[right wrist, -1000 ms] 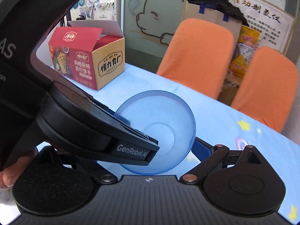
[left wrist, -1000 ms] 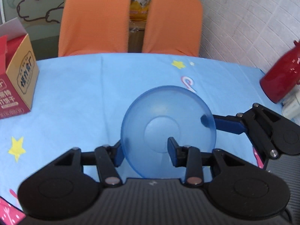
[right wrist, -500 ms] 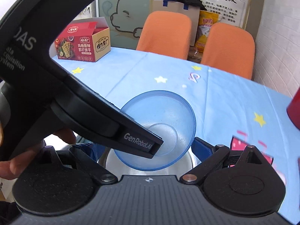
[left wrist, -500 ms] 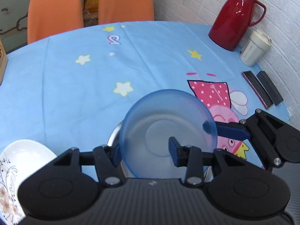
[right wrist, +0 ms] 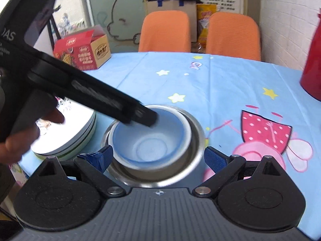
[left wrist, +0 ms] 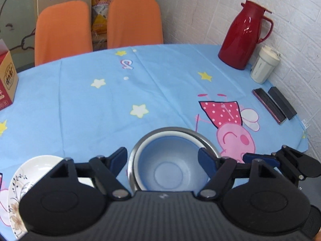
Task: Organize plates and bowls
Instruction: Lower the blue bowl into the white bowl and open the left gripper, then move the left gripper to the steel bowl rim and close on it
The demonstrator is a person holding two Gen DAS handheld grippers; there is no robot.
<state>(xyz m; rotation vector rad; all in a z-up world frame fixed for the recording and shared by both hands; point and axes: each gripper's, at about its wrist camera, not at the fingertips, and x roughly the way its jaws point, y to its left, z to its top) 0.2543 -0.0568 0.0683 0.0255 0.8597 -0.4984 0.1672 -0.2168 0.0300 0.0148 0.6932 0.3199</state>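
A blue translucent bowl (left wrist: 168, 168) sits nested inside a steel bowl (left wrist: 170, 131) on the blue tablecloth; the pair also shows in the right wrist view, blue bowl (right wrist: 149, 138) inside steel bowl (right wrist: 195, 132). My left gripper (left wrist: 163, 157) is open, its fingers either side of the bowls and holding nothing. My right gripper (right wrist: 157, 156) is open and empty, just in front of the steel bowl. White flowered plates (left wrist: 18, 182) lie to the left, stacked (right wrist: 66, 134) in the right wrist view.
A red thermos (left wrist: 244, 34), a white cup (left wrist: 263, 67) and two dark cases (left wrist: 273, 105) stand at the right by the wall. A red and tan snack box (right wrist: 84, 50) sits far left. Two orange chairs (left wrist: 96, 26) stand behind the table.
Both grippers held the blue bowl and carried it down over the steel bowl. Now both have opened and the blue bowl rests inside the steel bowl.
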